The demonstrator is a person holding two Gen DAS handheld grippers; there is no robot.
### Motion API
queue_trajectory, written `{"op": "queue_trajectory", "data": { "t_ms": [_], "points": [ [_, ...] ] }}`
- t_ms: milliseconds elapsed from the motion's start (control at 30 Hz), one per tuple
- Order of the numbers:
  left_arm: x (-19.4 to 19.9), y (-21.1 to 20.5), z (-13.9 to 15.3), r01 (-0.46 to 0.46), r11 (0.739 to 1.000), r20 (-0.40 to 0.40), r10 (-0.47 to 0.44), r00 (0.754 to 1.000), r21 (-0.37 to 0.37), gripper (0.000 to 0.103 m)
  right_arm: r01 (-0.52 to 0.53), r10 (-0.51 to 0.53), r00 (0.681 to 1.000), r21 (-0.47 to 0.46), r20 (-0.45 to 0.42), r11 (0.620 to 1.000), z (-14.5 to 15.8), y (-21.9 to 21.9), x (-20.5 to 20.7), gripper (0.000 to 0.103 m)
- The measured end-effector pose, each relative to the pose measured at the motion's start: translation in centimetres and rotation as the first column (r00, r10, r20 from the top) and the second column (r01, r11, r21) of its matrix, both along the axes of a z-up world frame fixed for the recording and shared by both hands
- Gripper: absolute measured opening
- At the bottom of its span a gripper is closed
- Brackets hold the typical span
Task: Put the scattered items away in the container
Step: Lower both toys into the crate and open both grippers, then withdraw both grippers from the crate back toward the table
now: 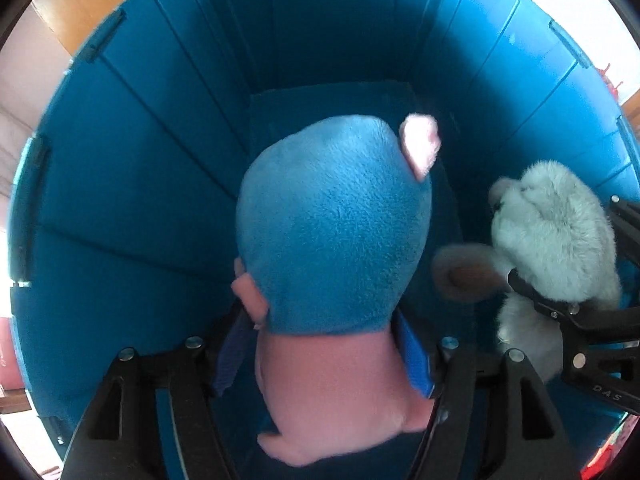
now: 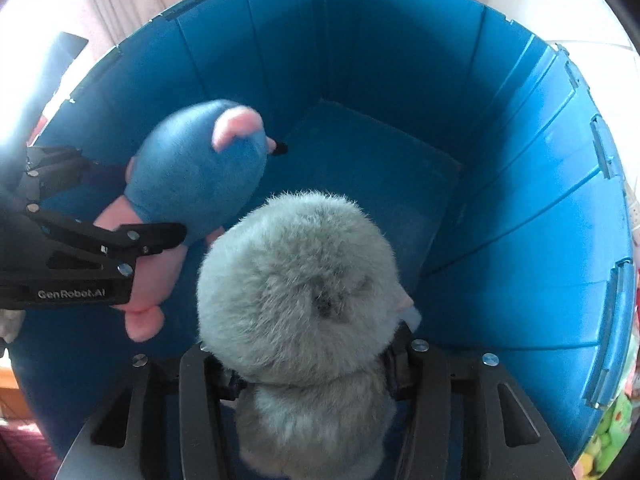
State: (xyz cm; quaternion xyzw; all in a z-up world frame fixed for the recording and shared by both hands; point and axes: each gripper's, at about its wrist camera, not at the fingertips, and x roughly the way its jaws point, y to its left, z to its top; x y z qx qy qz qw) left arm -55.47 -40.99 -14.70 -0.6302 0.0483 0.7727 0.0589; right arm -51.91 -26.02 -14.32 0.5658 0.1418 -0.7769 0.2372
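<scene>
Blue plush (image 1: 332, 224) hides bin floor (image 1: 320, 100); grey plush (image 2: 296, 292) face unseen.

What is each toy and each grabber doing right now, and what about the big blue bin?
blue and pink plush toy: held over the bin's inside, not lying on the bottom
grey fluffy plush toy: held over the bin too, beside the blue one
left gripper: shut on the blue and pink toy
right gripper: shut on the grey toy
blue bin: open on top, visible floor bare
</scene>
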Motion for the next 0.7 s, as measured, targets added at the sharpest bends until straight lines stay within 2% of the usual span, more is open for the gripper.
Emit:
{"op": "queue_trajectory", "data": {
  "t_ms": [200, 267, 333, 567, 700],
  "points": [
    [0.3, 0.2, 0.4, 0.019, 1.0, -0.017, -0.02, 1.0, -0.016, 0.067, 0.005, -0.005, 1.0, 0.011, -0.002, 1.0, -0.1, 0.3, 0.4, 0.054],
    [0.3, -0.1, 0.1, 0.019, 1.0, -0.014, -0.019, 1.0, -0.017, 0.074, 0.006, -0.006, 1.0, 0.011, -0.005, 1.0, -0.1, 0.6, 0.5, 0.054],
    [0.1, -0.3, 0.0, 0.018, 1.0, -0.009, -0.018, 1.0, -0.016, 0.077, 0.008, -0.008, 1.0, 0.011, -0.005, 1.0, 0.0, 0.7, 0.1, 0.054],
    [0.6, 0.7, 0.0, 0.01, 1.0, -0.015, -0.01, 1.0, -0.017, 0.077, 0.001, -0.001, 1.0, 0.015, -0.005, 1.0, 0.7, 0.1, 0.3, 0.056],
    [2.0, 0.7, 1.0, 0.004, 1.0, -0.037, -0.004, 0.999, -0.01, 0.077, 0.004, -0.004, 1.0, 0.014, -0.008, 1.0, 0.6, -0.3, -0.7, 0.057]
  ]
}}
